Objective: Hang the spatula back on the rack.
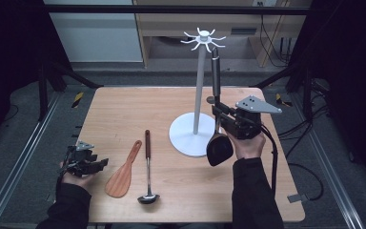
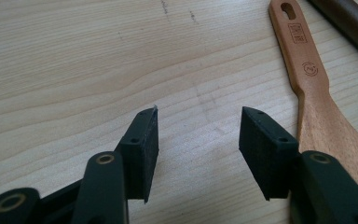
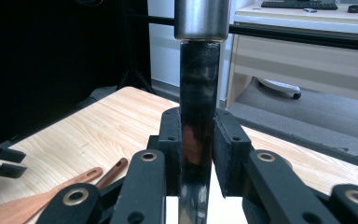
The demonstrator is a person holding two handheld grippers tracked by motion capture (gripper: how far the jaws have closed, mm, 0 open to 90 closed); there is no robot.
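Two tongs: right tongs clamp black spoon upright nr rack, next needs hooking its top; left tongs gape, empty, at tabletop's left edge.

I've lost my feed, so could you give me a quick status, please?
Right gripper shut on black spoon, upright beside white rack. Left gripper open over table. Nothing blocking.

A small rectangular stamp and a round emblem are burned into the handle of the wooden spatula (the lettering too small and blurred to read).
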